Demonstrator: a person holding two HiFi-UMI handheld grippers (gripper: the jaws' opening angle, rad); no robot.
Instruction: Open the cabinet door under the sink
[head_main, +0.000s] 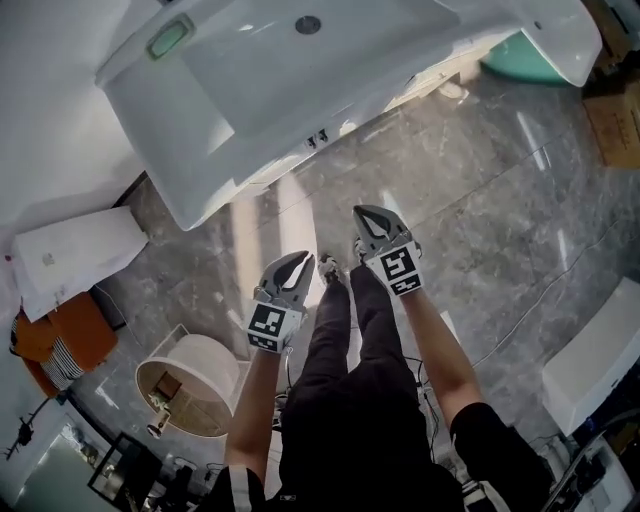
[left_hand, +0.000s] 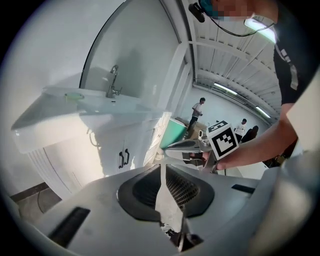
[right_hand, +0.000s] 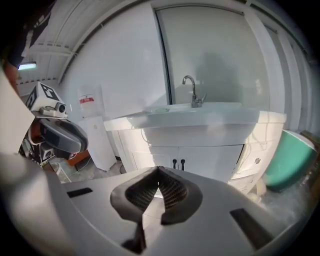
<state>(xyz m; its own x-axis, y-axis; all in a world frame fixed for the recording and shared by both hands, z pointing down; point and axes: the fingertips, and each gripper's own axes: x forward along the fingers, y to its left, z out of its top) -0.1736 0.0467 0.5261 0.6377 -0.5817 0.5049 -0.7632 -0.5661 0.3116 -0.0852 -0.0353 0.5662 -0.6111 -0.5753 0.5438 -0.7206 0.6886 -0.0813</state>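
Note:
A white sink (head_main: 200, 110) stands on a white cabinet; from the head view the doors are hidden under the basin. In the right gripper view both cabinet doors (right_hand: 205, 161) are closed, with two black handles (right_hand: 178, 163) side by side at the middle. These handles (left_hand: 123, 158) also show in the left gripper view. My left gripper (head_main: 303, 258) and right gripper (head_main: 361, 211) hang over the grey floor in front of the cabinet, well short of it. Both are shut and hold nothing. The right gripper (left_hand: 172, 148) also appears in the left gripper view.
A green tub (head_main: 520, 62) sits right of the cabinet, and a white box unit (head_main: 75, 255) stands at its left. A round white drum (head_main: 195, 385) is on the floor by my left leg. Cardboard box (head_main: 615, 120) far right. People (left_hand: 197, 107) stand in the background.

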